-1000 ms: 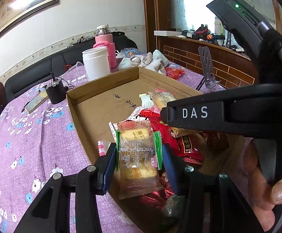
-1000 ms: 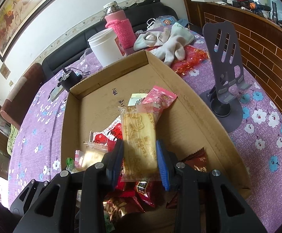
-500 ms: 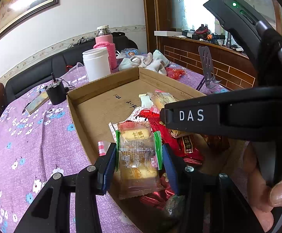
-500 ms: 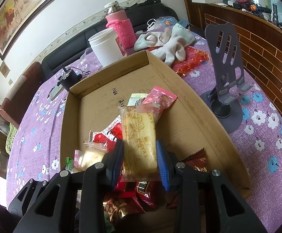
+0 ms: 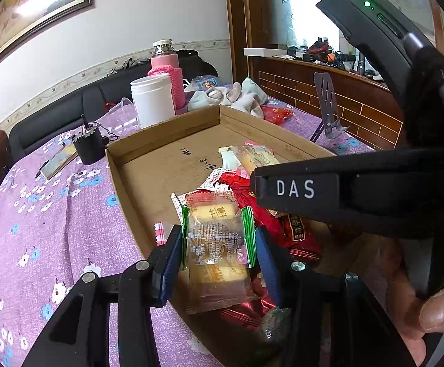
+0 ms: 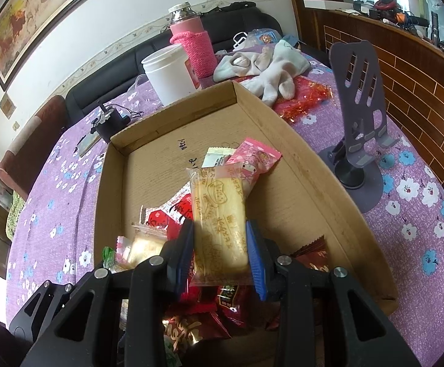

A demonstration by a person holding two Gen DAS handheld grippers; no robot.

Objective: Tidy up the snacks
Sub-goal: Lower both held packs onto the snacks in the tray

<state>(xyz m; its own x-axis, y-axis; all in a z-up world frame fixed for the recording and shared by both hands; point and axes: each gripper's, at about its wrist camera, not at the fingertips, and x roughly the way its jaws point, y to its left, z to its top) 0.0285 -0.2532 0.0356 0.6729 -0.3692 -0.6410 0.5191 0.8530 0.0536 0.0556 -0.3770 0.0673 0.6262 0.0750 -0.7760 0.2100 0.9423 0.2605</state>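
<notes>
Matt brown cardboard is seen in the tray point(image 6: 319, 165), glossy clear plastic in the snack wrappers point(image 6: 218, 214), printed cloth on the table point(image 6: 417, 189), pink knitted wool round the flask point(image 6: 195, 52).

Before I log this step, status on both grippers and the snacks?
Left gripper shut on green-edged cake pack. Right gripper shut on yellow cake pack. Both over cardboard tray. Loose red snacks crowd beneath.

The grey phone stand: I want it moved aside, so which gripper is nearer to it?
Right. The right gripper, clamped on a yellow cake pack, is over the cardboard tray's side nearest the phone stand. The left gripper works at the tray's opposite edge.
</notes>
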